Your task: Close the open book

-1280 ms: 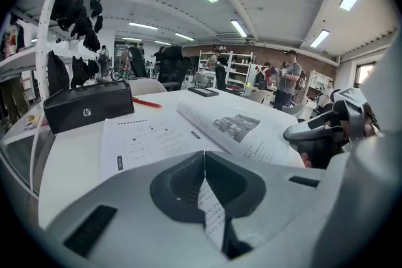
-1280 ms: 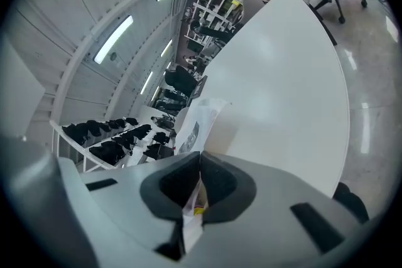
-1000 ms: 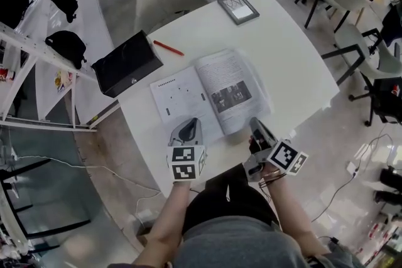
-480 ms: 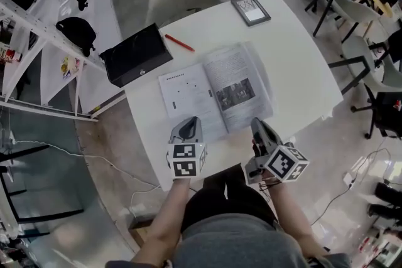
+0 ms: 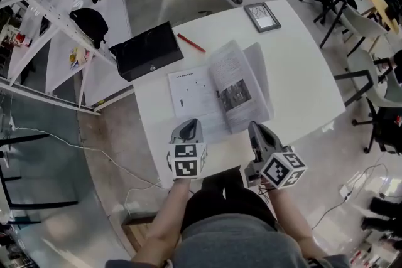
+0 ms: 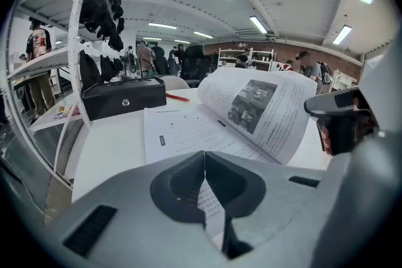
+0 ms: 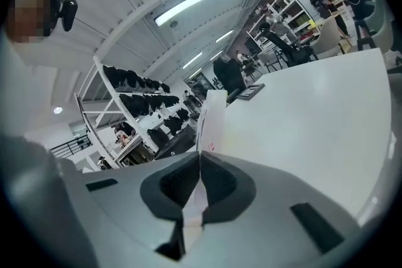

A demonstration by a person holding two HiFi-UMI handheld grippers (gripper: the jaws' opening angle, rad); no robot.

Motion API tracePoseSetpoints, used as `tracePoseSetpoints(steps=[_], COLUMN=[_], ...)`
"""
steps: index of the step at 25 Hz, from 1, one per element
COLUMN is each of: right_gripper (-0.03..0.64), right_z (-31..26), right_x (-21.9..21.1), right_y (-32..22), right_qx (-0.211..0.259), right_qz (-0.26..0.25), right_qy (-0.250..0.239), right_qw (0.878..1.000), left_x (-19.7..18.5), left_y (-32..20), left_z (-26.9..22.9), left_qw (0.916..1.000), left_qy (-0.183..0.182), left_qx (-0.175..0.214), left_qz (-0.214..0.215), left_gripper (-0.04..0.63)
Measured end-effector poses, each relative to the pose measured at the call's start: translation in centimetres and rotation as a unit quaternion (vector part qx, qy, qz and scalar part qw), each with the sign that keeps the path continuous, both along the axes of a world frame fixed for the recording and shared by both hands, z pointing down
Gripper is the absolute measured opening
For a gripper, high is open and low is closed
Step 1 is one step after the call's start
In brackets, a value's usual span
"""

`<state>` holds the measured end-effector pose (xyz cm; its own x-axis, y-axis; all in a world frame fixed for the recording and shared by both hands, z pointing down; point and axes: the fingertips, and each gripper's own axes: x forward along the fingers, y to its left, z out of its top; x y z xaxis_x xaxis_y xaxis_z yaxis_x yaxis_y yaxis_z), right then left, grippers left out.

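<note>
An open book lies on the white table, its left page flat. Its right-hand pages arch up off the table. My right gripper is at their near corner, shut on them; in the right gripper view the white pages stand edge-on, running up from its closed jaws. My left gripper hovers over the near edge of the left page, jaws together with nothing gripped. In the left gripper view the flat page and the raised printed pages lie beyond its shut jaws.
A black box sits at the table's far left corner, with a red pen beside it. A framed picture lies at the far right. A white chair stands behind the table and a rack on the left.
The right gripper has risen and rolled, and the book's right-hand pages have lifted from lying nearly flat into an arch. The left gripper has stayed over the left page.
</note>
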<state>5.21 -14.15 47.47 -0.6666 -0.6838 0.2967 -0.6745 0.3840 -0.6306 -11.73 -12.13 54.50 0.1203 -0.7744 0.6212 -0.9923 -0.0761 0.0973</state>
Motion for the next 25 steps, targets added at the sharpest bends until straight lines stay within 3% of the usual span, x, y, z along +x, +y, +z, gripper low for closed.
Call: tracePoseSetpoints(steps=[13, 25], right_gripper=[0.009, 0.009], right_z=[-0.9, 0.5], right_x=[-4.2, -8.7], right_y=[1.7, 4.0], right_qx=[0.063, 0.112], right_qz=[-0.09, -0.187], right_qy=[0.072, 0.153], right_qw=[0.991, 0.964], left_x=[-1.5, -3.2], left_y=[1.2, 3.4], left_z=[0.1, 0.8], left_qw=[0.9989, 0.9964], left_qy=[0.029, 0.04], left_qx=[0.001, -0.014], left_qz=[-0.037, -0.073], left_gripper=[0.008, 0.008])
